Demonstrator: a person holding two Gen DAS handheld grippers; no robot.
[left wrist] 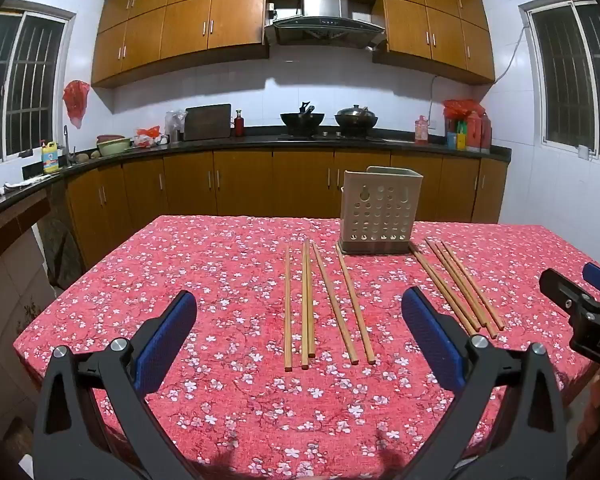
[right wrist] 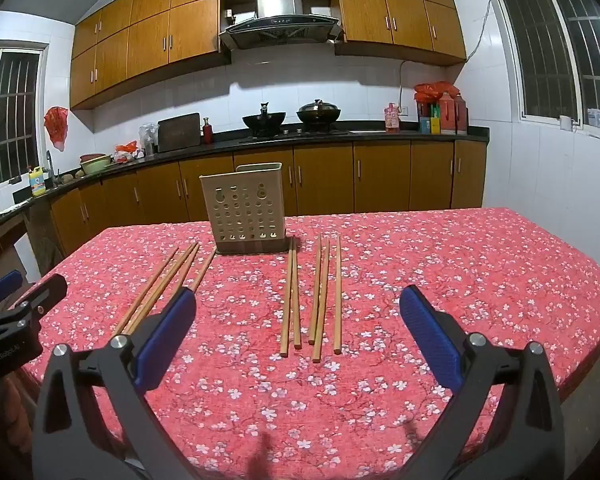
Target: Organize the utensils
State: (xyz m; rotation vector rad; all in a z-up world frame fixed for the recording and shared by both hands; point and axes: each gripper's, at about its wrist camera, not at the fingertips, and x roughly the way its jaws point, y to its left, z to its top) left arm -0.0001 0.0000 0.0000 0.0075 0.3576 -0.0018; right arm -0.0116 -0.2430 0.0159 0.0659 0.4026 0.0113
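A beige perforated utensil holder (left wrist: 380,210) (right wrist: 246,208) stands upright at the far middle of the red floral table (left wrist: 172,280) (right wrist: 480,280). Two groups of several wooden chopsticks lie flat in front of it. One group (left wrist: 305,312) (right wrist: 161,290) lies under and ahead of my left gripper (left wrist: 300,300), which hovers open with nothing between its blue pads. The other group (left wrist: 460,288) (right wrist: 287,300) lies ahead of my right gripper (right wrist: 298,296), also wide open and holding nothing. Each gripper shows at the edge of the other's view: right gripper (left wrist: 580,296), left gripper (right wrist: 16,296).
Behind the table runs a kitchen counter (right wrist: 380,134) with wooden cabinets, two woks on a stove (left wrist: 328,120), a cutting board and bottles. Barred windows are on both side walls. The table's left edge (left wrist: 40,320) and right edge (right wrist: 596,320) drop off to the floor.
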